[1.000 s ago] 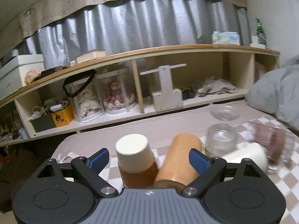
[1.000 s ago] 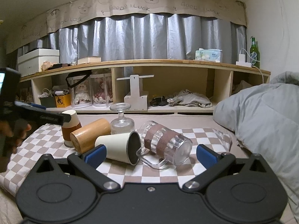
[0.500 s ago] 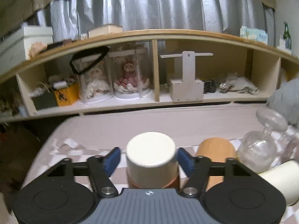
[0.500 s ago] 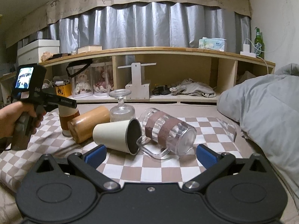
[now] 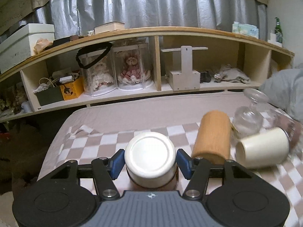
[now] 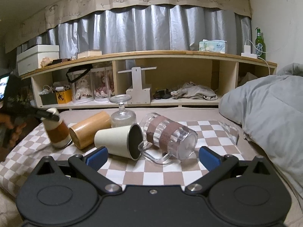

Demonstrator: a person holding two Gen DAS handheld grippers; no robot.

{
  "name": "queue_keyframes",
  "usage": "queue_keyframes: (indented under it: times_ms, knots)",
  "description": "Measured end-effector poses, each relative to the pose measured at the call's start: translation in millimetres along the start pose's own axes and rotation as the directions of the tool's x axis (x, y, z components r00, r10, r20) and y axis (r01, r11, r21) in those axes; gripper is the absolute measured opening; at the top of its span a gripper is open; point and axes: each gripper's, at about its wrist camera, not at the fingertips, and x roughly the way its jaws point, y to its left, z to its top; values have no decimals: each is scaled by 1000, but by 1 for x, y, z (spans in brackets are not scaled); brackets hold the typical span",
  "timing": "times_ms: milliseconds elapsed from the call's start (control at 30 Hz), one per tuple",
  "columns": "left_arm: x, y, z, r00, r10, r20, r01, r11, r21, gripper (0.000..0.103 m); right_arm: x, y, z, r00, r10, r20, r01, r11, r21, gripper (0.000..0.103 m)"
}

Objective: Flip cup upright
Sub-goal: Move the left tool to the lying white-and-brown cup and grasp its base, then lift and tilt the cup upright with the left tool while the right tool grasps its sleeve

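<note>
A white cup with a brown sleeve (image 5: 150, 160) stands upside down on the checkered cloth (image 5: 98, 143), base toward the left wrist camera. My left gripper (image 5: 150, 163) is shut on it, one blue pad on each side. In the right wrist view this cup (image 6: 56, 130) is tilted, with the left gripper (image 6: 47, 114) on its top end. My right gripper (image 6: 152, 156) is open and empty, low over the cloth in front of a cream cup (image 6: 119, 141) and a clear mug (image 6: 168, 136), both lying on their sides.
A wooden cup (image 6: 90, 129) lies on its side beside the held cup. An upside-down glass goblet (image 6: 123, 113) stands behind it. A grey duvet (image 6: 265, 109) lies at the right. A long low shelf (image 6: 151, 102) with boxes and dolls runs behind the bed.
My left gripper has closed on the brown-sleeved cup and tipped it over from upright. The left wrist view now looks down on its base. The right gripper has stayed still and open.
</note>
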Motion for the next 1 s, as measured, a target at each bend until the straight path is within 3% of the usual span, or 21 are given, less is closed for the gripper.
queue_keyframes:
  times_ms: [133,333,500,600,767,1000]
  knots:
    - [-24,12,-16,998,-36,-53,37,999,8,60,-6,6,1,1000,16,12,-16,1000,-6,103]
    - [-45,29,-46,994,-28,-105,34,998,57,60,-13,22,5,999,46,16,-46,999,-24,103]
    - [-53,51,-67,990,-15,-140,24,998,64,60,-15,37,7,994,105,4,-105,994,-4,103]
    - [-55,64,-79,987,-11,-162,21,998,62,60,-12,47,13,984,176,-21,-174,982,67,103]
    - [-57,79,-93,983,-26,-183,35,998,50,60,8,81,30,937,340,-84,-319,927,197,103]
    - [-77,93,-93,989,-64,-135,69,997,36,68,67,146,47,829,527,-187,-425,810,404,103]
